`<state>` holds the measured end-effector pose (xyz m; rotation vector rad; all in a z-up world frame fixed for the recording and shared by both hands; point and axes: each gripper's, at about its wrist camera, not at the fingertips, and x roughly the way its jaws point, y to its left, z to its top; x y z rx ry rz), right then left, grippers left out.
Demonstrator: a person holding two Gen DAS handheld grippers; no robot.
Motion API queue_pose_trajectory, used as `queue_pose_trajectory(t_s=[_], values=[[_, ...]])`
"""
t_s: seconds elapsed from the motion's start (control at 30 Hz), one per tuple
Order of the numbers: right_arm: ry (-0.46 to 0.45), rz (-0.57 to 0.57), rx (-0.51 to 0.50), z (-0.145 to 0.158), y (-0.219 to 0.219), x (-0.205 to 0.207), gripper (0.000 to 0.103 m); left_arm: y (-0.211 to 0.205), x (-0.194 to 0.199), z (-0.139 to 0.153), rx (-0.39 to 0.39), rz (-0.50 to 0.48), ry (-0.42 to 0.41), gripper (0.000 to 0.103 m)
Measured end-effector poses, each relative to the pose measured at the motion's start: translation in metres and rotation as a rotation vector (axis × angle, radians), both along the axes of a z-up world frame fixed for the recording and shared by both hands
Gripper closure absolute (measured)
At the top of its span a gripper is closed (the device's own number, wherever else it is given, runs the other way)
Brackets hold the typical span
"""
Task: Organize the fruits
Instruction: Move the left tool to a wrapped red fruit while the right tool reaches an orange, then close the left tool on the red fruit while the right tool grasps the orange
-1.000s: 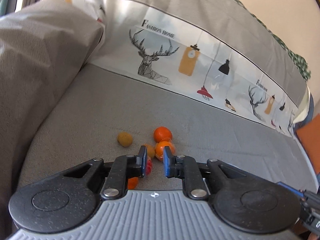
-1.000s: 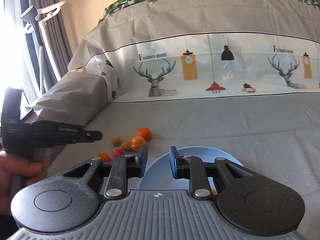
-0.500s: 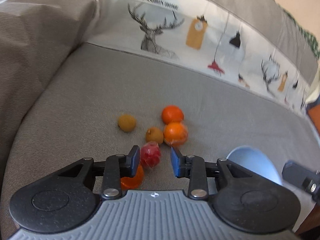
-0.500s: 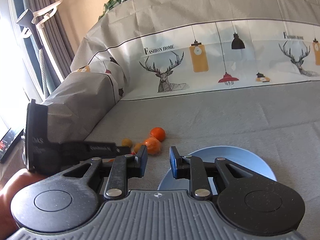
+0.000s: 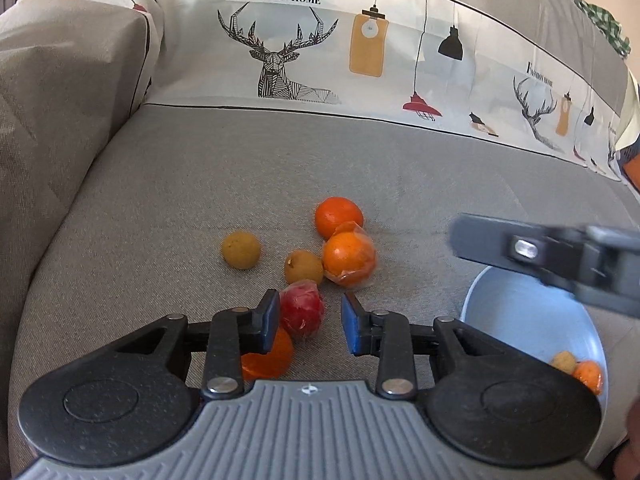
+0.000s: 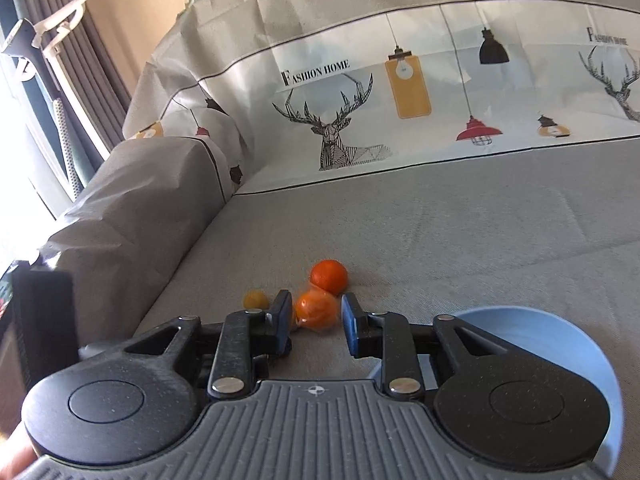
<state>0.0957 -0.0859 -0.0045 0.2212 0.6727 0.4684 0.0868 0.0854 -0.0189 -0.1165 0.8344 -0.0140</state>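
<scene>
Several fruits lie on the grey sofa seat (image 5: 160,184). My left gripper (image 5: 309,322) is open, with a wrapped red fruit (image 5: 301,313) just beyond its left finger. An orange fruit (image 5: 267,356) lies under that finger. Two oranges (image 5: 338,216) (image 5: 349,257) and two tan round fruits (image 5: 241,249) (image 5: 303,266) lie further ahead. A light blue bowl (image 5: 520,312) at the right holds a tan fruit (image 5: 563,360) and an orange one (image 5: 588,374). My right gripper (image 6: 313,322) is open, low over the seat, with a wrapped orange (image 6: 317,311) ahead between its fingers.
The sofa armrest (image 5: 60,100) rises at the left and the printed backrest (image 5: 360,52) at the back. In the right wrist view the bowl (image 6: 552,328) sits at the right, and a window with a stand (image 6: 36,40) is far left.
My left gripper has come lower and closer to the fruits and opened wider around the red fruit. My right gripper has moved left from over the bowl towards the oranges.
</scene>
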Motion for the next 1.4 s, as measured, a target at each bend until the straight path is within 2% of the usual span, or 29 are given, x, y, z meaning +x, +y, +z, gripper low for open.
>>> queue_pose_trajectory(t_s=[0.03,0.13,0.23,0.4,0.63,0.7,0.87,1.03,1.17,1.4], values=[[0.010,0.000,0.000,-0.002,0.003,0.006,0.065,-0.001,0.001,0.000,0.006,-0.002,0.000,0.066],[0.034,0.001,-0.004,-0.008,0.012,0.022,0.058,-0.002,0.002,0.000,0.025,-0.001,-0.001,0.066],[0.058,-0.007,-0.019,-0.015,0.021,0.038,0.053,0.003,0.003,0.000,0.030,0.039,-0.002,0.071],[0.125,0.002,-0.027,-0.036,0.031,0.066,0.052,0.013,0.005,0.001,-0.007,0.072,0.004,0.072],[0.215,0.045,-0.046,-0.059,0.046,0.086,0.054,0.007,0.009,-0.002,0.017,0.047,0.010,0.072],[0.207,0.049,-0.045,-0.057,0.048,0.085,0.063,0.006,0.010,-0.003,0.021,0.043,0.010,0.072],[0.186,0.037,-0.055,-0.053,0.046,0.079,0.063,0.003,0.010,-0.004,0.036,0.044,0.005,0.074],[0.103,0.022,-0.061,-0.034,0.036,0.064,0.063,0.004,0.003,0.001,0.026,0.058,-0.013,0.074],[0.037,0.014,-0.099,-0.018,0.022,0.048,0.063,0.003,-0.011,0.015,0.004,0.075,-0.078,0.074],[-0.078,-0.013,-0.116,0.025,-0.027,0.000,0.063,-0.013,-0.041,0.044,-0.012,0.034,-0.211,0.074]])
